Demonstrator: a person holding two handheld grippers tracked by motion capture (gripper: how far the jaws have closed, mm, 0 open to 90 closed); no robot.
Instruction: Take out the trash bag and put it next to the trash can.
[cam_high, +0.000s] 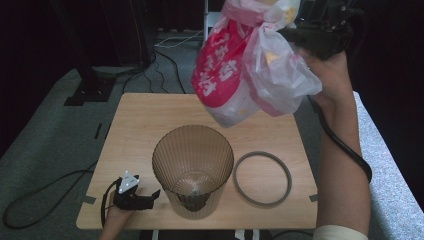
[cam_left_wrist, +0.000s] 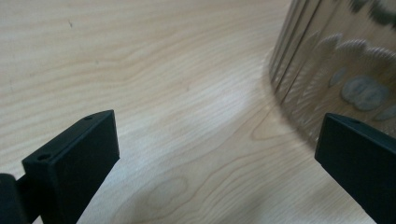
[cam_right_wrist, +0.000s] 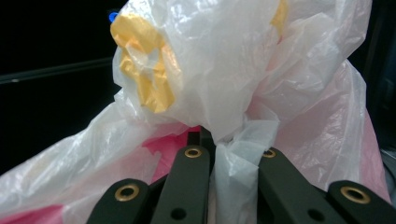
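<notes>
In the high view a white and red plastic bag (cam_high: 240, 65) hangs high over the far side of the wooden table (cam_high: 140, 130), with my right gripper (cam_high: 292, 34) shut on its bunched top. The right gripper view has the jaws pinching a twisted fold of that bag (cam_right_wrist: 224, 70) at the right gripper (cam_right_wrist: 231, 158). A translucent brown ribbed bin (cam_high: 192, 170) stands upright at the table's front middle. My left gripper (cam_high: 150, 197) rests low at the bin's left base, open. In the left gripper view the bare table lies between the left gripper (cam_left_wrist: 217, 154) jaws, with the bin wall (cam_left_wrist: 345, 60) at the right.
A grey-brown ring (cam_high: 288, 176) lies flat on the table just right of the bin. Black stands and cables (cam_high: 165, 45) are on the floor beyond the far edge. The person's right forearm (cam_high: 345, 165) rises along the table's right side.
</notes>
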